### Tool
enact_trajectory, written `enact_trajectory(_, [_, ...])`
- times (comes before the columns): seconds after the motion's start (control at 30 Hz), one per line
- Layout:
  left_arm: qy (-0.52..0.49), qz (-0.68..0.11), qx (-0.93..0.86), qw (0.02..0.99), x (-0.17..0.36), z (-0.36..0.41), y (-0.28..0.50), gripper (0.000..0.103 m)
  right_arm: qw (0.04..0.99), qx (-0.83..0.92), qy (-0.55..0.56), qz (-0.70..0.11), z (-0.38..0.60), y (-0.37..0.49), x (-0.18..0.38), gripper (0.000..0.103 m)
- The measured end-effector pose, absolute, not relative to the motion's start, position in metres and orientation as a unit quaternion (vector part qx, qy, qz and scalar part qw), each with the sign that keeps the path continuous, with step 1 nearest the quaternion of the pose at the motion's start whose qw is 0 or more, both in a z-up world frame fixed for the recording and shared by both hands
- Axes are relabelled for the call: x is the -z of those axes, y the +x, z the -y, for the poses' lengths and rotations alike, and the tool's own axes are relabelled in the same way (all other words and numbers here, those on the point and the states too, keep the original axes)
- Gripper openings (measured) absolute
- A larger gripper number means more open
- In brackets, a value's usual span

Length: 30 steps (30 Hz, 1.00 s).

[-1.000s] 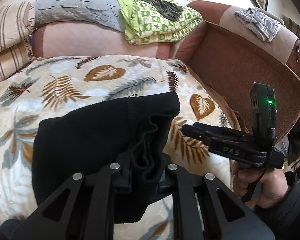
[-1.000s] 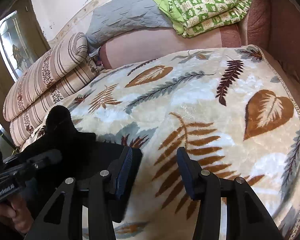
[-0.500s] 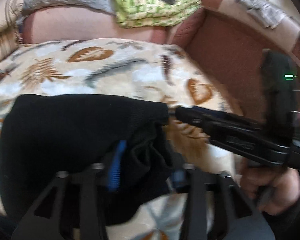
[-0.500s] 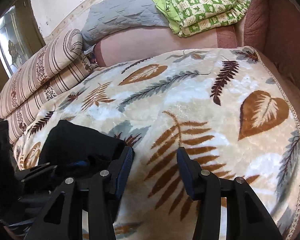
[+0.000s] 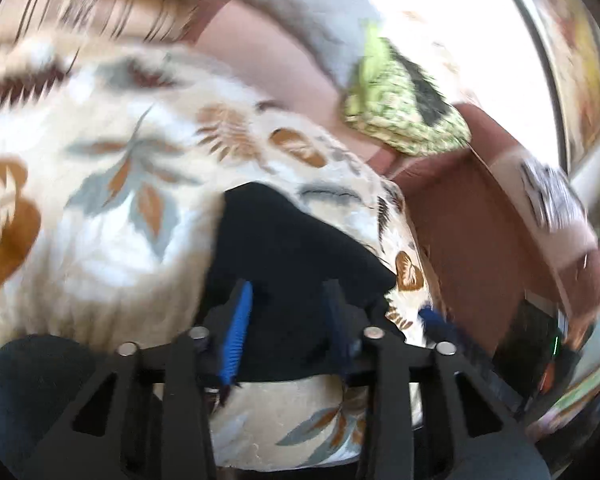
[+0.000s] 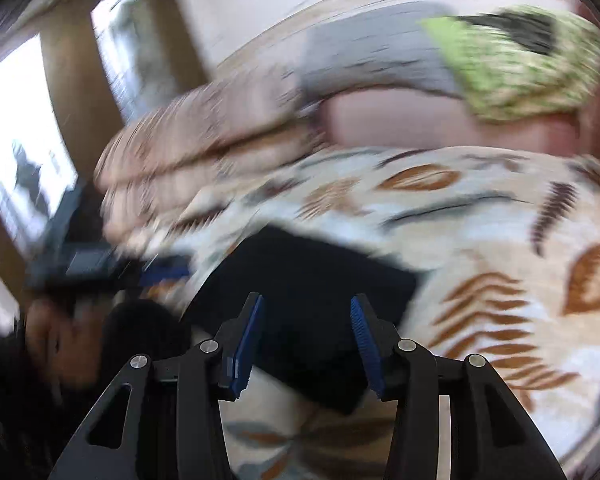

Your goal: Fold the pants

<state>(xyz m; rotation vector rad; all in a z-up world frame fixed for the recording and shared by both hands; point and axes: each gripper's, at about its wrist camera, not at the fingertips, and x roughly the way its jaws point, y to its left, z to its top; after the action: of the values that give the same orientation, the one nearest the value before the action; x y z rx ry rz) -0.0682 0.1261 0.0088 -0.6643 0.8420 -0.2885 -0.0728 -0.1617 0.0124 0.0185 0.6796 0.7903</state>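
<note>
A leaf-print blanket (image 5: pixel 100 208) covers a bed or couch and fills most of both blurred views. Behind it, in the upper part of the right wrist view, a pinkish backrest (image 6: pixel 400 124) carries a grey quilt (image 6: pixel 372 52) and a green patterned cloth (image 6: pixel 516 64); striped cushions (image 6: pixel 188 144) are stacked at centre left, and a bright window (image 6: pixel 16 128) shows at the far left edge. In the left wrist view a reddish-brown armrest (image 5: pixel 472 232) runs down the right side, with the green cloth above it in the upper right.

The pants (image 5: pixel 296 264), black and folded into a compact block, lie flat on the blanket. In the left wrist view they sit at lower centre, and in the right wrist view they also sit at lower centre, reaching toward the bottom.

The left gripper (image 5: pixel 288 320) has its jaws spread wide, blue pads showing, with the pants seen between the fingers; nothing is pinched. The right gripper (image 6: pixel 306 340) is likewise spread wide over the pants and grips nothing. Whether either one touches the cloth cannot be told through the blur.

At the lower left of the right wrist view a hand (image 6: pixel 56 340) holds the other tool's dark body.
</note>
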Motion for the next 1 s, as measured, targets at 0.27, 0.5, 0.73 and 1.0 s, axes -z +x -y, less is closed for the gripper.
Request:
enact_trajectory(0.27, [-0.287, -0.463, 0.146, 0.826, 0.020, -0.089, -0.059, 0.024, 0.841, -0.311, -0.012, -0.443, 0.144, -0.056, 0.035, 0.030])
enact_trajectory(0.5, [-0.231, -0.466, 0.129, 0.844, 0.027, -0.071, -0.067, 0.023, 0.820, -0.323, 0.038, -0.470, 0.161, -0.056, 0.038, 0.030])
enact_trajectory(0.73, [-0.224, -0.458, 0.132, 0.850, 0.027, -0.069, -0.067, 0.023, 0.867, -0.334, 0.035, -0.369, 0.163, -0.080, -0.009, 0.034])
enact_trajectory(1.0, [-0.227, -0.455, 0.137, 0.850, 0.027, -0.071, -0.067, 0.024, 0.847, -0.279, -0.053, -0.449, 0.134, -0.066, 0.032, 0.030])
